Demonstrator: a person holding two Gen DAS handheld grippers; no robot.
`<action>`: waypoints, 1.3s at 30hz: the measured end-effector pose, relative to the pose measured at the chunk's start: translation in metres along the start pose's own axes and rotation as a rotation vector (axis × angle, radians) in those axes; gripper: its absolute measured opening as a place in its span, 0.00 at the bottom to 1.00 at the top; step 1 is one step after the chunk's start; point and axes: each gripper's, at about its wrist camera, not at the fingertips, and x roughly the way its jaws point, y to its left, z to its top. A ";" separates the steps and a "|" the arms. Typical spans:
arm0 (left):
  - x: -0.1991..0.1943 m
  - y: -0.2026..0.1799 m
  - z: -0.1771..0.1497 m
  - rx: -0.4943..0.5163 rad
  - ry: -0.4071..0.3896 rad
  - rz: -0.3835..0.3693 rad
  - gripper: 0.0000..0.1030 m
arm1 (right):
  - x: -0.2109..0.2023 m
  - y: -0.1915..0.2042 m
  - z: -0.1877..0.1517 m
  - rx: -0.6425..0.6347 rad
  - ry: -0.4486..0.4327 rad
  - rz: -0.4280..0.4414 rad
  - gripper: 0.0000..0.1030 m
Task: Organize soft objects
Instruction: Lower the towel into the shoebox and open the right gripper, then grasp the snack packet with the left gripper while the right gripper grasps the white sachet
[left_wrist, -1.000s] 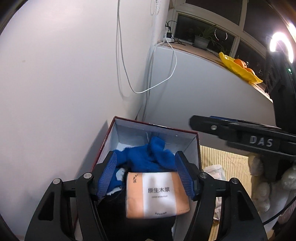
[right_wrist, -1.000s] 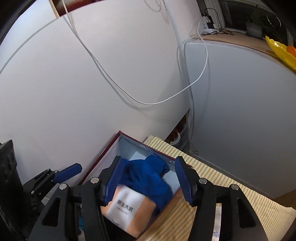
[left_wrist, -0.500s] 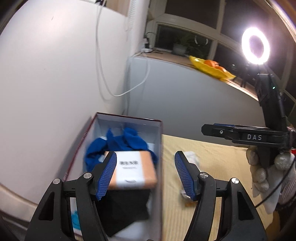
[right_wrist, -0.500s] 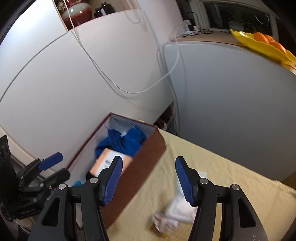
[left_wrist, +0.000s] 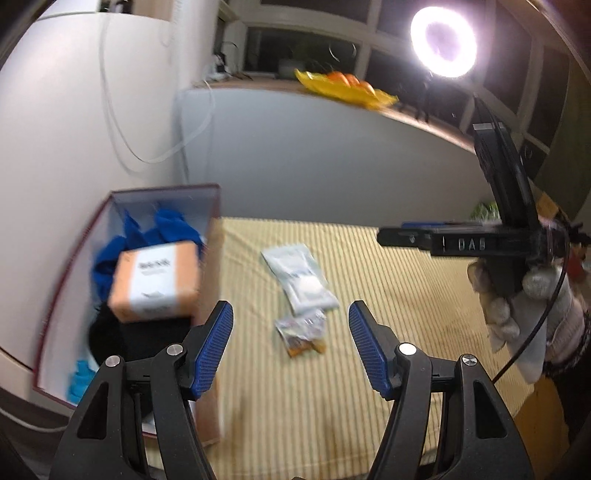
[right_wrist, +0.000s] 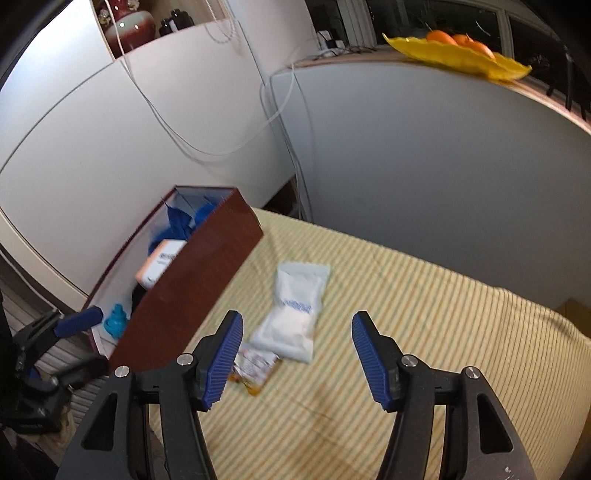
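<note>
Both your grippers, left (left_wrist: 291, 345) and right (right_wrist: 297, 358), gape empty; white pouch (right_wrist: 295, 310) lies dead ahead of right, long axis running away, right nearer.

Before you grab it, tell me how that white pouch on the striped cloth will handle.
The white pouch looks puffy and creased, so it will probably sag when lifted at one end. Its glossy film may slip between the fingers. It lies flat, so rolling seems unlikely.
</note>
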 end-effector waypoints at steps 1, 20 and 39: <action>0.005 -0.005 -0.004 0.007 0.012 -0.006 0.63 | 0.002 -0.004 -0.002 0.005 0.009 0.005 0.57; 0.038 -0.009 -0.050 -0.041 0.065 -0.039 0.62 | 0.122 0.036 0.010 0.038 0.209 0.162 0.10; 0.078 -0.012 -0.054 -0.037 0.148 -0.030 0.62 | 0.155 0.024 -0.010 0.005 0.346 0.061 0.10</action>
